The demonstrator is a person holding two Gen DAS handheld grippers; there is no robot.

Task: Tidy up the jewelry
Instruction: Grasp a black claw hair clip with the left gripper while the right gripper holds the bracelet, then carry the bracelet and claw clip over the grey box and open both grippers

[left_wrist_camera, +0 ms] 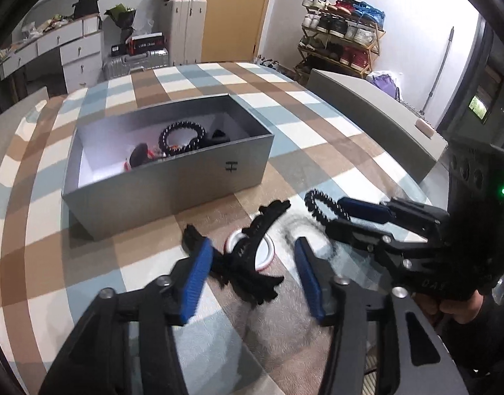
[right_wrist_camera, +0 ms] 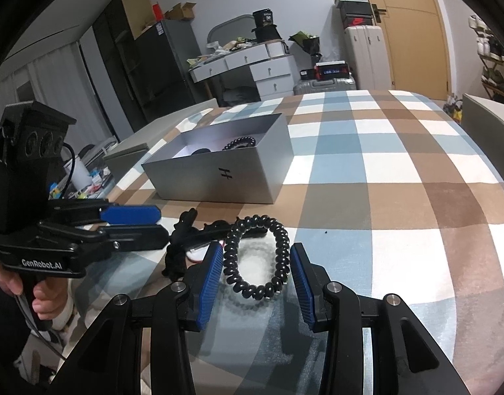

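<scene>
Two pairs of tongs gape wide. Between my right tongs point(right_wrist_camera: 257, 271) lies the black coil bracelet point(right_wrist_camera: 258, 256) on the tabletop point(right_wrist_camera: 400, 197); my left tongs point(left_wrist_camera: 248, 271) straddle a black hair clip point(left_wrist_camera: 248, 250). Straight ahead sits the box point(right_wrist_camera: 219, 171).

Right gripper point(right_wrist_camera: 257, 275) open around black beaded bracelet point(right_wrist_camera: 257, 256) on checked tablecloth point(right_wrist_camera: 400, 197)

The left gripper point(left_wrist_camera: 252, 265) hangs low with its jaws spread wide. The right gripper point(right_wrist_camera: 257, 271) is spread too.
</scene>
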